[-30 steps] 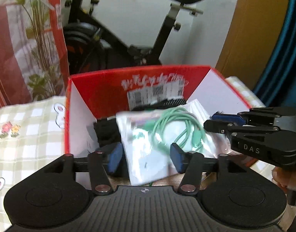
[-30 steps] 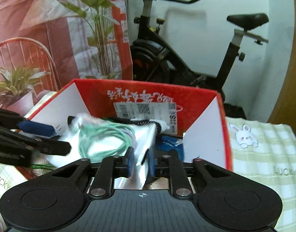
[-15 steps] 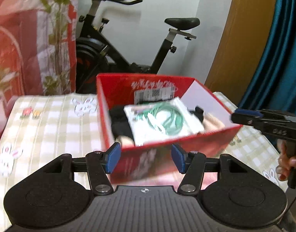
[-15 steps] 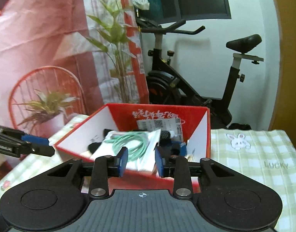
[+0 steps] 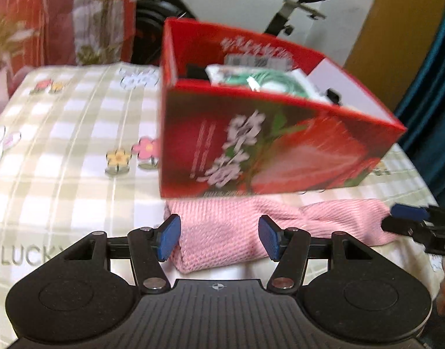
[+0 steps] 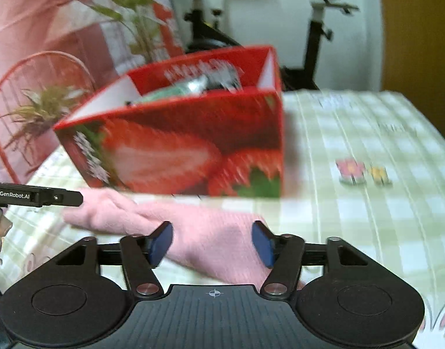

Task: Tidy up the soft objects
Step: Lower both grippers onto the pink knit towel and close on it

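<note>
Both grippers, left (image 5: 219, 241) parted and right (image 6: 212, 242) opening, straddle the pink knitted cloth (image 5: 251, 226) unpinched; you should close squarely on its ends before lifting toward the red strawberry box (image 5: 266, 133).

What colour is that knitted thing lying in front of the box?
Pink. The knitted cloth shows best in the left wrist view.

Plainly a lived-in room of a home. Checked green-and-white tablecloth (image 5: 62, 145) with cartoon rabbits, flowers and the word LUCKY, spread to every edge of the table. Beyond the far edge, an exercise bike (image 6: 318, 29) parked against a white wall. Off the far left corner, a potted plant (image 6: 42, 107) before a red wire chair back (image 6: 7, 133), with leafy stems in front of a red-and-white curtain (image 5: 47, 14). To the right, a teal drape (image 5: 437, 93) beside wood panelling (image 5: 397, 23).
</note>
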A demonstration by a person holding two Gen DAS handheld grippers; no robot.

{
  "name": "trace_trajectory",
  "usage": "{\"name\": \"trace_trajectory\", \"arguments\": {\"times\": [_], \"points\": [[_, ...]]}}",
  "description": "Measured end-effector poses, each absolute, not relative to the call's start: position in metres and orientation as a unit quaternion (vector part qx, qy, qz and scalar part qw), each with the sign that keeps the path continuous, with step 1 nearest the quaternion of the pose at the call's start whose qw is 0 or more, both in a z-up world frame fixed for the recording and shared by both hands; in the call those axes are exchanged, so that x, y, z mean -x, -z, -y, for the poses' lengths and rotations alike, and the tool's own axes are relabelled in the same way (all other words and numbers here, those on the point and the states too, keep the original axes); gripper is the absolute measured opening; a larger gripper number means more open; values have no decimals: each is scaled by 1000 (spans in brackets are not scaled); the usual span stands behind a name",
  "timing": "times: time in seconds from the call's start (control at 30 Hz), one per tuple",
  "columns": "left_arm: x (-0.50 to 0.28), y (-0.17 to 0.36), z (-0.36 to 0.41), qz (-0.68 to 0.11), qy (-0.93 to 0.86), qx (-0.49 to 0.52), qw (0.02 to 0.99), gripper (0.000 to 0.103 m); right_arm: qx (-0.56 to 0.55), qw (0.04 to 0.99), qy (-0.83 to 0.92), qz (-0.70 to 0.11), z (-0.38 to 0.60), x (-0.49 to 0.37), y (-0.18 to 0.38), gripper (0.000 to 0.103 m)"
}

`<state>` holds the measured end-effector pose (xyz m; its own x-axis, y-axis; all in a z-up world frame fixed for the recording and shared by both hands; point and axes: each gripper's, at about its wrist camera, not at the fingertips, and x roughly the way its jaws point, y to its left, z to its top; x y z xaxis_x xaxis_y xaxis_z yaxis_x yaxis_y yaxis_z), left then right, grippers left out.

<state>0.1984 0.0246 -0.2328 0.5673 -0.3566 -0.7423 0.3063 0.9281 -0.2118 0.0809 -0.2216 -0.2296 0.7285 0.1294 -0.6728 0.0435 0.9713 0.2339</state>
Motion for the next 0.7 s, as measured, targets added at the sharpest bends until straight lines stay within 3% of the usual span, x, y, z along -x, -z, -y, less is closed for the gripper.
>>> {"name": "trace_trajectory", "arguments": {"times": [0.13, 0.33, 0.5, 0.6, 0.7], "points": [[-203, 247, -20, -438, 180, 48, 879, 63, -136, 910, -14, -391, 225, -83, 245, 64], [-205, 253, -8, -437, 180, 39, 880, 75, -161, 904, -15, -397, 222, -94, 258, 67], [-202, 255, -1, -431, 177, 38, 884, 75, -163, 905, -25, -392, 211, -106, 260, 67], [-199, 255, 1, -427, 176, 37, 886, 68, -158, 907, -25, -389, 205, -114, 259, 66], [-195, 255, 2, -426, 188, 33, 884, 40, -162, 907, -33, -387, 199, -119, 260, 52]]}}
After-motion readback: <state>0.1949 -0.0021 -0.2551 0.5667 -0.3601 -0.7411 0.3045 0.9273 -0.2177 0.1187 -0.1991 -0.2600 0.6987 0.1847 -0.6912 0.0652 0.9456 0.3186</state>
